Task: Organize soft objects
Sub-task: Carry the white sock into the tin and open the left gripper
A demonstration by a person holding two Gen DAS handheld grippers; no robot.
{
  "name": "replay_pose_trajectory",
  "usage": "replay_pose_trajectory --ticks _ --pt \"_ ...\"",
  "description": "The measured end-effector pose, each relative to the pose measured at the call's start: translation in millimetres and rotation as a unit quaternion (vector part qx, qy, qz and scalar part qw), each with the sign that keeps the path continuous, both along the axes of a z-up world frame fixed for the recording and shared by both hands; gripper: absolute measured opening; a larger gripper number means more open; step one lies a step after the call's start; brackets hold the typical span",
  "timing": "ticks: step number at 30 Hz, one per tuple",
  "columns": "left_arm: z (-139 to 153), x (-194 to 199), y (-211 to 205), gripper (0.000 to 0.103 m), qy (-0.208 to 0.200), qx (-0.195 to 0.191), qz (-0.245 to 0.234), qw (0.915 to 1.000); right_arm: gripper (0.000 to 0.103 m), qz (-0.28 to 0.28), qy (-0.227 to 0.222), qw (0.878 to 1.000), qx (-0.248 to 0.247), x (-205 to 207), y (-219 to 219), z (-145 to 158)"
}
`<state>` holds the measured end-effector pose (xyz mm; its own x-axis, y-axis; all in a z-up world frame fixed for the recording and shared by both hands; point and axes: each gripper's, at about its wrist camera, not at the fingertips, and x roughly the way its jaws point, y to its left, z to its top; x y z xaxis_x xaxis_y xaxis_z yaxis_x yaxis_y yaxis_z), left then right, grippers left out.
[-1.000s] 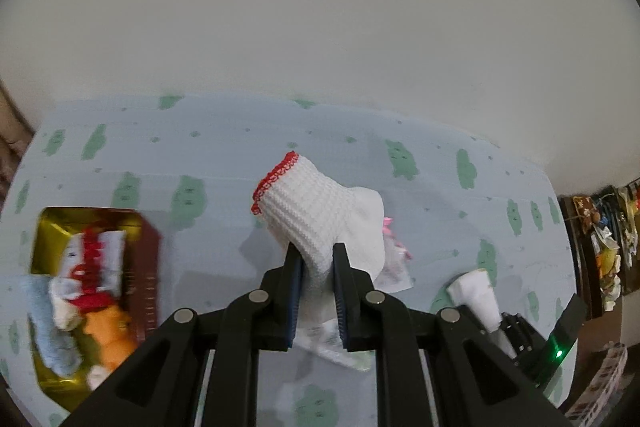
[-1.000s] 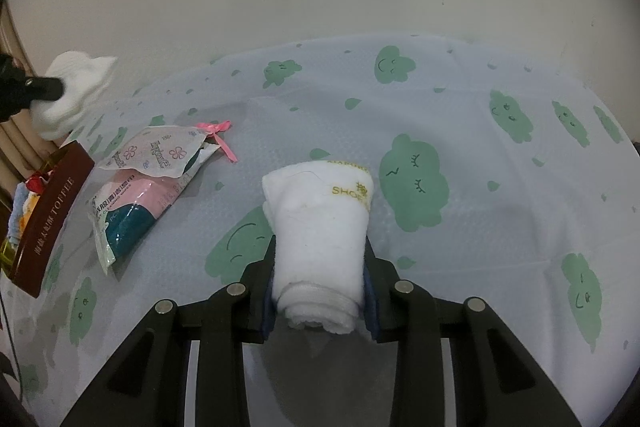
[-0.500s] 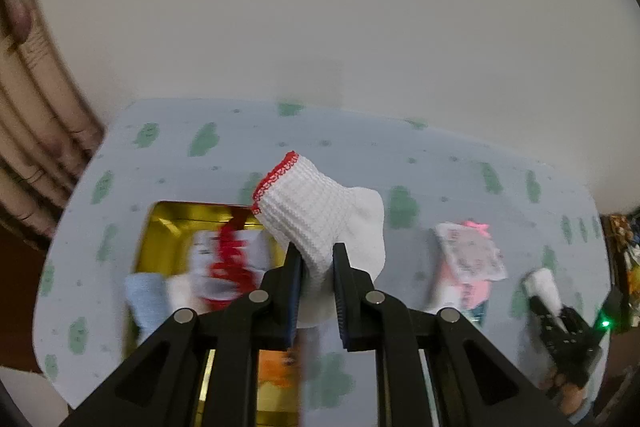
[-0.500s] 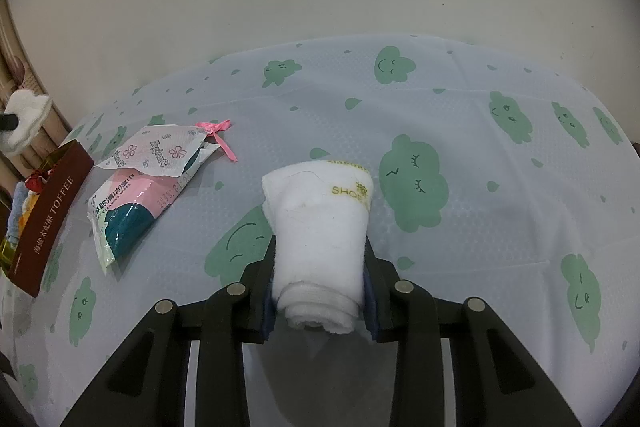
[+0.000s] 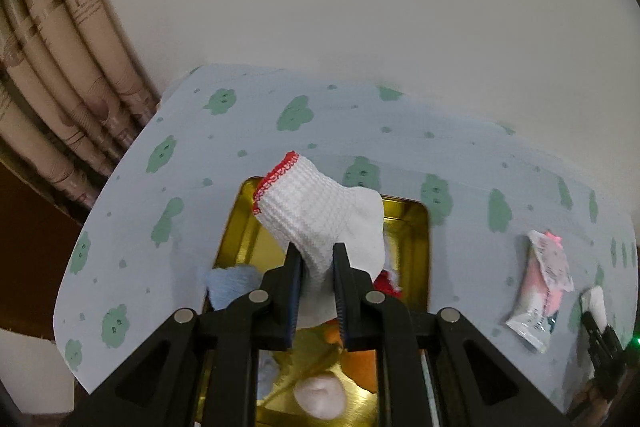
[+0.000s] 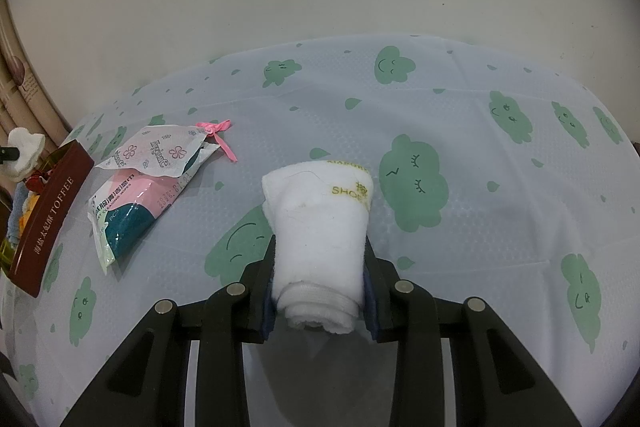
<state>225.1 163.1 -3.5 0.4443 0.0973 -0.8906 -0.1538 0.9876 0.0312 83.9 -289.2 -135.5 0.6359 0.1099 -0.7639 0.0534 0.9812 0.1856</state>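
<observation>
Two claws are each pinching something soft: the left claw is clamping a ribbed white sock with red-stitched cuff above the shiny gold tin, while the right claw is squeezing a fluffy rolled white towel low over the cloud-printed desk.

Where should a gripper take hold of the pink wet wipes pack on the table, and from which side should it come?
Probably from above, across the narrow width of the wet wipes pack, near its middle. It lies flat on the tablecloth, long and soft, so the middle should pinch easily. A white floral sachet overlaps its far end, so stay toward the teal near end, which is clear.
</observation>
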Motion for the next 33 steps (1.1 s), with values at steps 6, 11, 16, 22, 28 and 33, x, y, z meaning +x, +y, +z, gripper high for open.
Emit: replay_pose_trajectory --ticks 6,11,16,22,28,33 --pt "-14 7 23 0.015 0.01 0.009 0.03 0.9995 0.032 0.0 0.0 1.0 0.0 1 0 1" --pt "-29 14 37 0.018 0.017 -0.004 0.053 0.9984 0.032 0.0 0.0 1.0 0.0 1 0 1" --pt "-35 15 40 0.031 0.032 -0.004 0.061 0.9976 0.032 0.0 0.0 1.0 0.0 1 -1 1" --pt "-19 8 34 0.041 0.017 0.037 0.043 0.9982 0.032 0.0 0.0 1.0 0.0 1 0 1" --pt "11 -15 26 0.041 -0.02 0.058 0.031 0.9976 0.032 0.001 0.0 1.0 0.0 1 0 1" --pt "22 -52 8 0.043 -0.055 0.087 0.007 0.9946 0.032 0.001 0.0 1.0 -0.001 1 0 1"
